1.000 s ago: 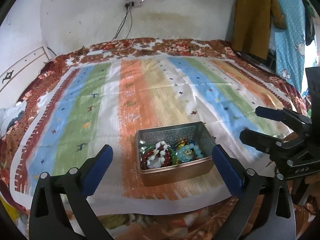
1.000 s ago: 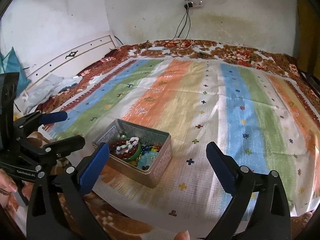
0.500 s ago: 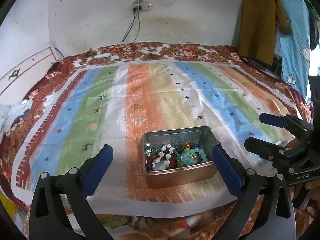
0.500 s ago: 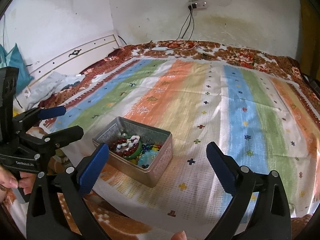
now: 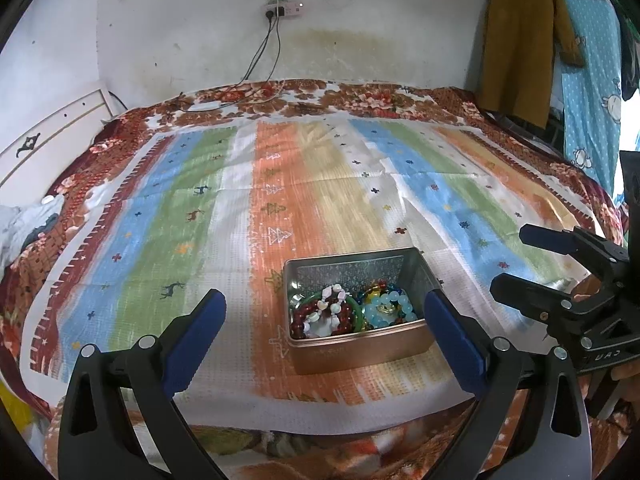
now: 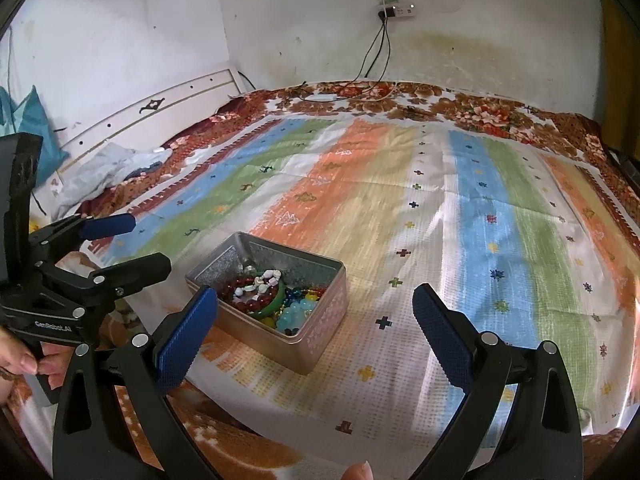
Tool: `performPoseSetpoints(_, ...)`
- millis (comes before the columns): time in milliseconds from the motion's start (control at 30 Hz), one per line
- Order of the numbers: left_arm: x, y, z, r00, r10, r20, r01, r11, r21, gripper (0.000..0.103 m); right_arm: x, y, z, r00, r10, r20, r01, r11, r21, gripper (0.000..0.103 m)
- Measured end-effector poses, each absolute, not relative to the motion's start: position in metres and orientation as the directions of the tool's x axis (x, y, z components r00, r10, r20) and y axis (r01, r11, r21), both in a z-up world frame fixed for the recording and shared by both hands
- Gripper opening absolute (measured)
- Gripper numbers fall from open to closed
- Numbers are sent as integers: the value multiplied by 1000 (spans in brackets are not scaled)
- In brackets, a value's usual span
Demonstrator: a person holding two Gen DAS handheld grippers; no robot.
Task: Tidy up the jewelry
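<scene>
— Where is the jewelry?

— It lies heaped in the open tin (image 5: 356, 344) on the striped cloth (image 5: 304, 200) near the bed's front edge: a dark red bracelet (image 5: 320, 316), a green bangle (image 6: 276, 300) and pale blue beads (image 5: 386, 306).

— And your grippers?

— Your left gripper (image 5: 325, 336) has its fingers wide apart, the tin just ahead between the tips. Your right gripper (image 6: 315, 320) is spread too, empty, with the tin by its left finger (image 6: 186, 334).

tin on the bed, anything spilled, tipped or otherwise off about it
Nothing stands out. The tin sits upright and open on the striped cloth, and the bead bracelets all lie heaped inside it; none show outside.
</scene>
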State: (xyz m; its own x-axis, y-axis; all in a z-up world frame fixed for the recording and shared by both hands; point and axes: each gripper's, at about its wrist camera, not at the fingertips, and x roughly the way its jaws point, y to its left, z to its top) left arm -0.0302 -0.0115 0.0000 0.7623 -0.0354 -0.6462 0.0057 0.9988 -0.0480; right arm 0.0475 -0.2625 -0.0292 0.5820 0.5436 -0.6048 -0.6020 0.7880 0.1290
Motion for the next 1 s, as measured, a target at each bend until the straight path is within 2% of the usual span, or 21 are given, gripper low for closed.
performPoseSetpoints(1000, -30, -19, -4, 741, -34, -670, 21, 999, -27, 97, 50, -267, -33, 583, 540, -607, -595, 792, 134, 99)
